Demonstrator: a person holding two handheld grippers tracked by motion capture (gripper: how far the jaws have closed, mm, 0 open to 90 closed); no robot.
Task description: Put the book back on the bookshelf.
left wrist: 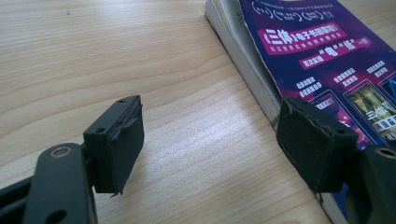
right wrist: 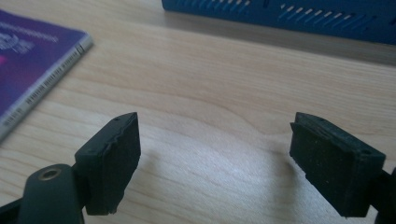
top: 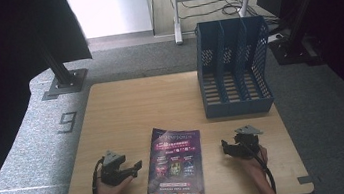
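Observation:
A purple magazine (top: 175, 166) lies flat near the table's front edge, between my two grippers. My left gripper (top: 136, 166) rests just left of it, open, jaws pointing at its page edge. In the left gripper view the magazine (left wrist: 322, 60) lies at the right and the right jaw stands over its edge, with bare wood between the jaws of the left gripper (left wrist: 210, 147). My right gripper (top: 225, 147) sits right of the magazine, open and holding nothing. In the right gripper view the right gripper (right wrist: 215, 156) is over bare table, the magazine's spine (right wrist: 42, 88) at the left.
A blue slotted file holder (top: 233, 69) stands at the table's back right; its base (right wrist: 289, 16) shows in the right gripper view. The wooden table (top: 131, 107) has free room at its left and middle. Black stands and cables lie on the floor beyond.

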